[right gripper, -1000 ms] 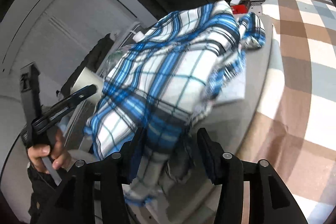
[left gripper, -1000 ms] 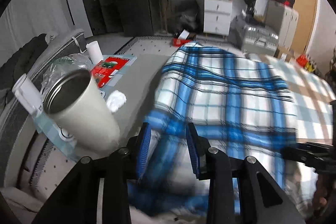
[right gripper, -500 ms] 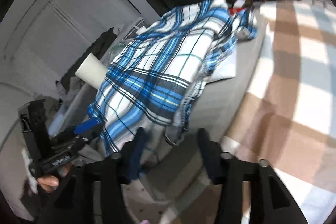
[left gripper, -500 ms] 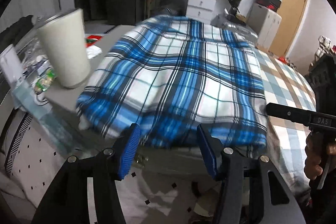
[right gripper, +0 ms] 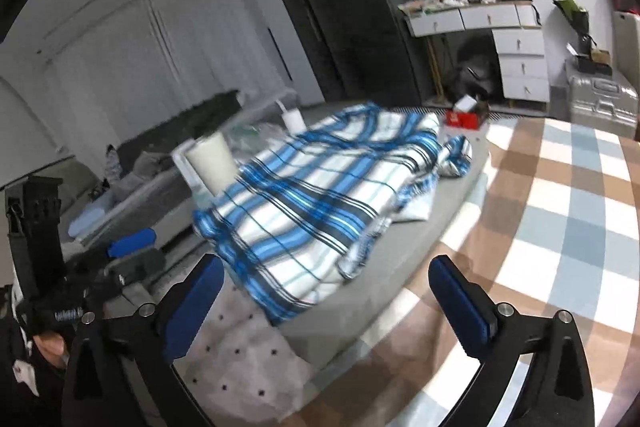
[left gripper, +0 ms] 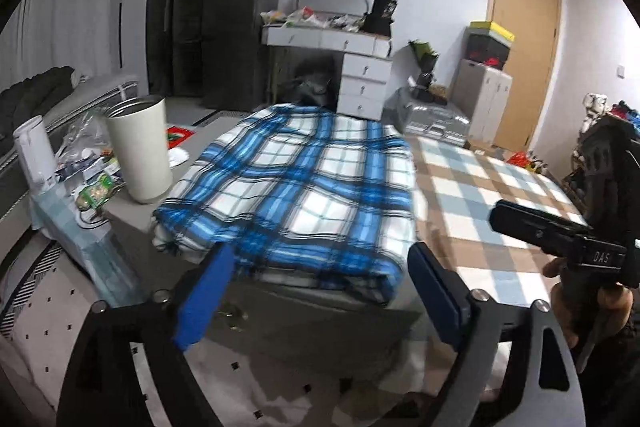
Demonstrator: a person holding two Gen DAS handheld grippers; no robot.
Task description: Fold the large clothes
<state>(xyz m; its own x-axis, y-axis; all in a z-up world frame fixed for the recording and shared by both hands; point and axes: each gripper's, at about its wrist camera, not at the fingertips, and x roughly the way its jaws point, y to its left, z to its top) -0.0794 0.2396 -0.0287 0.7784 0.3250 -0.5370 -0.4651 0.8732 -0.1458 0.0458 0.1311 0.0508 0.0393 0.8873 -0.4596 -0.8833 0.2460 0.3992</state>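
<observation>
A blue and white plaid garment (left gripper: 304, 187) lies folded over on the grey table (left gripper: 280, 311), its near edge hanging just short of the table's front. My left gripper (left gripper: 320, 275) hovers in front of that edge, jaws opening wide, nothing between the blue pads. In the right wrist view the same garment (right gripper: 320, 195) spreads across the table (right gripper: 400, 259), a loose sleeve bunched at its far end. My right gripper (right gripper: 326, 291) is pulled back and raised from the cloth, jaws opening wide and empty. Each gripper shows in the other's view, held by a hand.
A tall white cup (left gripper: 140, 147) stands left of the garment, with bags and packets (left gripper: 84, 167) beside it. A checked rug (left gripper: 500, 195) covers the floor to the right. A white drawer desk (left gripper: 340, 63), a silver case (right gripper: 600, 99) and a wooden door (left gripper: 524, 47) stand beyond.
Both grippers let go of the plaid cloth and drew back from it with jaws spreading wide. The garment's near part dropped flat onto the table.
</observation>
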